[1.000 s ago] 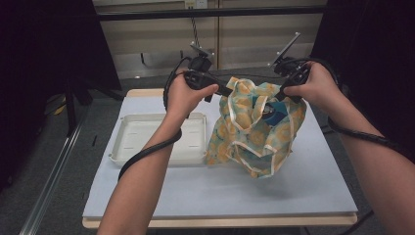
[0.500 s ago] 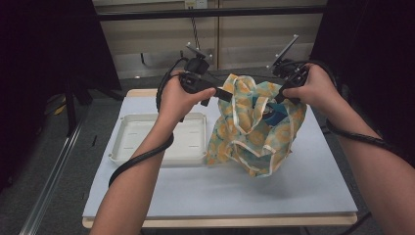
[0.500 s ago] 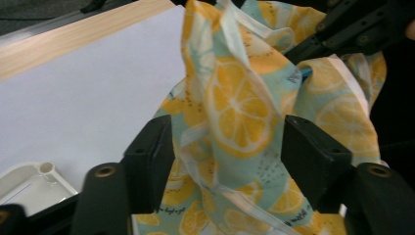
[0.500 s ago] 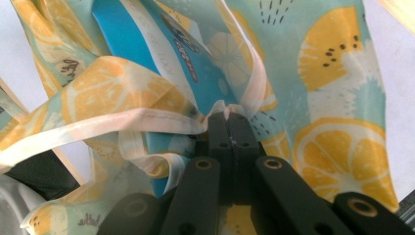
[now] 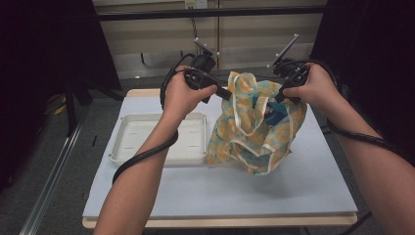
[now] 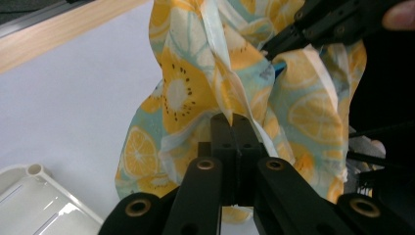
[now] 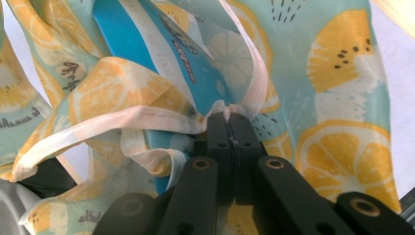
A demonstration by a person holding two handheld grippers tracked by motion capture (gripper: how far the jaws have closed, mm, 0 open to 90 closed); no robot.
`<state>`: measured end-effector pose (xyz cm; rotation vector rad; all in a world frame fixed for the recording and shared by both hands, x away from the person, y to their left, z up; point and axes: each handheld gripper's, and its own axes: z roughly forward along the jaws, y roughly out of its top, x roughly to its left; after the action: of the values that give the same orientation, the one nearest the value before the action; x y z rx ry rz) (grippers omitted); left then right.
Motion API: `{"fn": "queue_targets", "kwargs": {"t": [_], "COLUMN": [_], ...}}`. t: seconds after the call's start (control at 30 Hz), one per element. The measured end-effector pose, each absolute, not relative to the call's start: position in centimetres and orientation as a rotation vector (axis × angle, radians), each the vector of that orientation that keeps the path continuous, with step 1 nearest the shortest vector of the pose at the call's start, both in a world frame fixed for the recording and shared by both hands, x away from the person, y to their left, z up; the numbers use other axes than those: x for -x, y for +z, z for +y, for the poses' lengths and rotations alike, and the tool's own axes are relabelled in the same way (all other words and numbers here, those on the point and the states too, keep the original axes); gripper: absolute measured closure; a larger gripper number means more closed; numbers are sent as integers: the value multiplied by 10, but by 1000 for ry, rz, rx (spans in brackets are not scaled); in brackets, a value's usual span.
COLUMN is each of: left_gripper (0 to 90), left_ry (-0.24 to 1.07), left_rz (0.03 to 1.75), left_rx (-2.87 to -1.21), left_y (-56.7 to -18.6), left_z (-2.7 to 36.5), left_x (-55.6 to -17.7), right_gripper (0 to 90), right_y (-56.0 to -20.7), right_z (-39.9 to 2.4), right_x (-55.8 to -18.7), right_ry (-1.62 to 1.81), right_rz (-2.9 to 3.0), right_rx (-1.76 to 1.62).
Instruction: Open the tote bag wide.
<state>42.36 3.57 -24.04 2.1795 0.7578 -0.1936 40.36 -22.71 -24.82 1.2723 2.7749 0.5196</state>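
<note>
A cloth bag [image 5: 254, 132] printed with lemons hangs above the table between my two grippers. My left gripper [image 5: 229, 94] has just closed its jaws and is shut on the bag's left rim [image 6: 215, 83], its pads [image 6: 234, 128] pressed together on the white hem. My right gripper [image 5: 280, 97] is shut on the opposite rim, pinching the hem [image 7: 229, 116]. A blue packet [image 7: 147, 54] sits inside the bag [image 7: 342, 63] and peeks out of the opening [image 5: 274, 115]. The left gripper view also has the right gripper [image 6: 274, 46] at its top right.
A white plastic tray [image 5: 147, 161] lies on the table [image 5: 293, 186] left of the bag, almost touching its lower corner; its corner [image 6: 39, 200] is in the left gripper view. Cables trail from both grippers along the forearms. Dark curtains flank the table.
The left hand has shifted slightly at the bag's left rim. The bag and the right hand keep their places.
</note>
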Motion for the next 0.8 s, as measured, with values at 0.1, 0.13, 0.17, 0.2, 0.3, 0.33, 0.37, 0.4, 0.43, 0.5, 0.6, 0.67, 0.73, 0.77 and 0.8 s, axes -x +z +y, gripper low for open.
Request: {"fn": "queue_targets", "kwargs": {"t": [0.1,0.13,0.17,0.2,0.3,0.33,0.37,0.4,0.43,0.5,0.6,0.67,0.73,0.77,0.8], "left_gripper": [900,900,900,900,900,900,900,900,900,900,900,900,900,900,900], "left_ry": [-191,-193,-186,-171,-145,-146,-139,-139,-138,-148,-158,-165,-170,-176,-181], "left_rz": [755,749,753,754,775,783,799,799,813,829,847,864,874,890,894], "left_rx": [-2163,-2155,-2137,-2141,-2099,-2077,-2086,-2086,-2081,-2082,-2101,-2103,-2115,-2111,-2114], "left_y": [-236,-235,-234,-232,-231,-233,-236,-236,-238,-245,-254,-260,-265,-267,-269], "left_z": [33,32,31,30,26,24,20,20,17,14,9,5,4,2,1], "left_x": [-424,-425,-426,-427,-432,-434,-438,-438,-440,-445,-450,-452,-454,-455,-455], "right_gripper": [849,845,834,819,779,741,726,706,706,650,600,588,562,547,540], "right_y": [-245,-244,-244,-243,-240,-239,-239,-238,-238,-236,-229,-227,-222,-221,-218], "right_z": [-229,-229,-230,-231,-231,-232,-232,-232,-232,-233,-235,-236,-236,-237,-237], "right_x": [-403,-403,-403,-403,-402,-402,-402,-402,-402,-402,-399,-399,-397,-396,-395], "right_ry": [520,527,535,527,530,519,516,508,508,516,519,512,509,515,511], "right_rz": [2776,2771,2771,2771,2770,2769,2768,2768,2768,2758,2752,2750,2748,2744,2740], "right_rx": [-1251,-1256,-1254,-1240,-1246,-1235,-1231,-1220,-1220,-1227,-1231,-1220,-1213,-1199,-1209]}}
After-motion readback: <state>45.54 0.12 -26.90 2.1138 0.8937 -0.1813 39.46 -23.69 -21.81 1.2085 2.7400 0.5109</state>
